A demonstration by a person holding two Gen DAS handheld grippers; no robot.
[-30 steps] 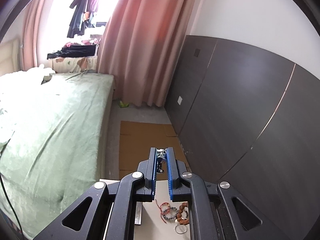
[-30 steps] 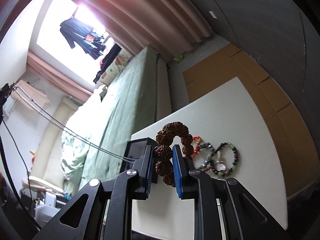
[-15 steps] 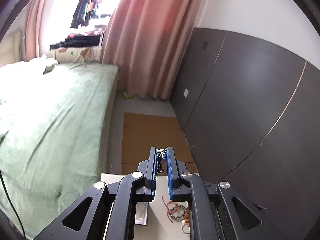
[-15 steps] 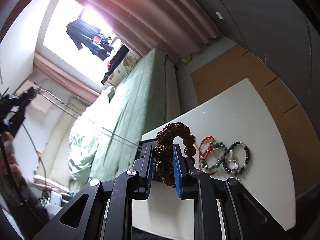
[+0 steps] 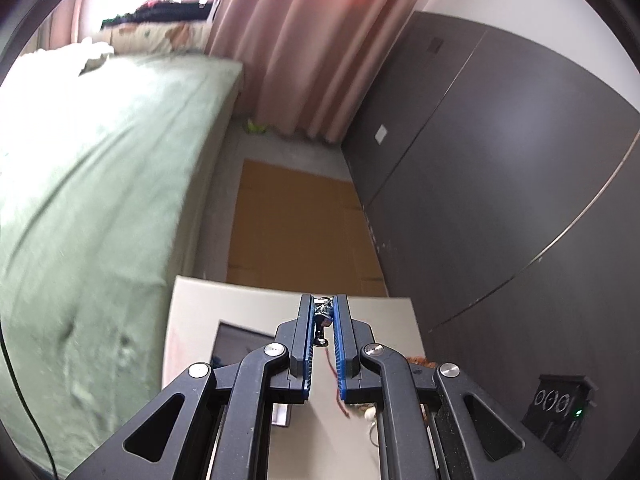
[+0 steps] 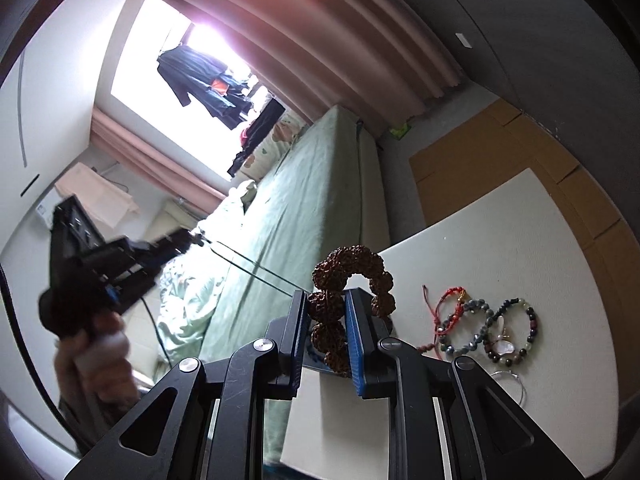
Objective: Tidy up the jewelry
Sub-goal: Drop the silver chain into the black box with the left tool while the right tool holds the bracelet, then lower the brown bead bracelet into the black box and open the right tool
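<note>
My right gripper (image 6: 325,300) is shut on a brown rudraksha bead bracelet (image 6: 352,268), held above the white table (image 6: 520,240). My left gripper (image 5: 323,305) is shut on a thin silver chain; its small clasp (image 5: 322,316) shows between the blue pads. In the right wrist view the left gripper (image 6: 188,240) is up at the left, and the chain (image 6: 256,268) stretches from it toward the right gripper. A red cord bracelet (image 6: 448,304), a grey bead bracelet (image 6: 466,326) and a dark bead bracelet (image 6: 514,330) lie on the table. A dark jewelry box (image 5: 240,344) sits below the left gripper.
A green bed (image 5: 100,180) runs along the table's left side. Cardboard sheets (image 5: 296,224) cover the floor beyond the table. Dark wall panels (image 5: 500,160) stand to the right. A thin silver ring (image 6: 510,384) lies near the table's front.
The left gripper has tipped downward, so the table and box now show beneath it. In the right wrist view the left gripper with the chain has come closer; the right gripper has risen slightly.
</note>
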